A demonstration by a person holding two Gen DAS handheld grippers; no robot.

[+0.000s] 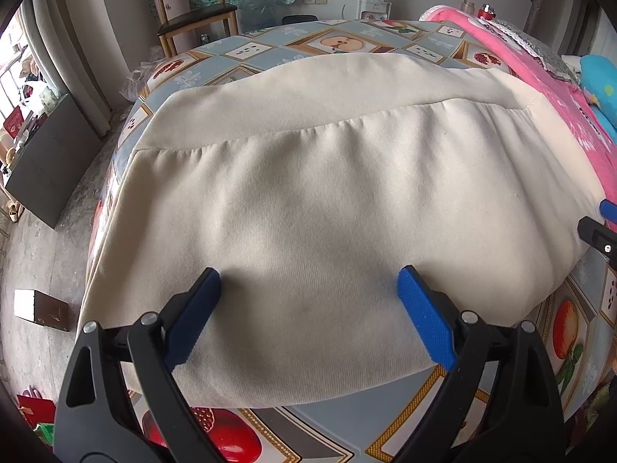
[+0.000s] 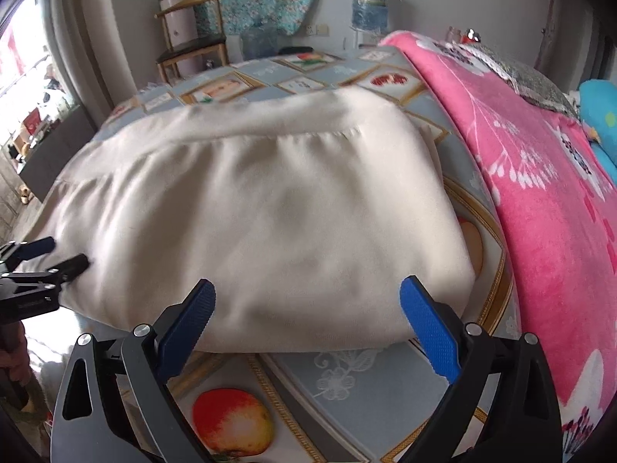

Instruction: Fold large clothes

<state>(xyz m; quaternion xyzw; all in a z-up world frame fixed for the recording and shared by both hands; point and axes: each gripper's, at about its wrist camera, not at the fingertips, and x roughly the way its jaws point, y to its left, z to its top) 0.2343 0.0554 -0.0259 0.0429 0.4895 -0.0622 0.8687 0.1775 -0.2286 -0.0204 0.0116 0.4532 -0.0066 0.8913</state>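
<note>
- The left claw (image 1: 308, 301) hangs wide open over the near edge of the cream garment (image 1: 327, 193), its blue pads (image 1: 424, 320) spread apart and gripping nothing; whether the tips touch the cloth cannot be told.
- The right claw (image 2: 306, 308) is likewise spread open and empty, poised at the garment's (image 2: 250, 212) near right edge, just short of its near right corner.
- The garment lies flat on the surface (image 1: 347, 436), which is covered by a fruit-patterned cloth. It already looks folded at least once, into a broad pad of more than one layer.
- It looks to be a soft, fairly thick knit: light, limp, not fragile, and likely to sag and slide on the slick covering when lifted. My judgement is that the best hold is a pinch through all layers at the two near corners, one claw each.
- Its long axis runs left to right across both views. A gathered seam (image 1: 347, 123) crosses it parallel to that axis, with a plain band beyond it towards the far edge.
- To the right, near the garment, a pink floral blanket (image 2: 540, 193) lies along the surface.
- Beyond the surface stand a wooden chair (image 1: 193, 11) and a water bottle (image 2: 370, 4) against the wall.
</note>
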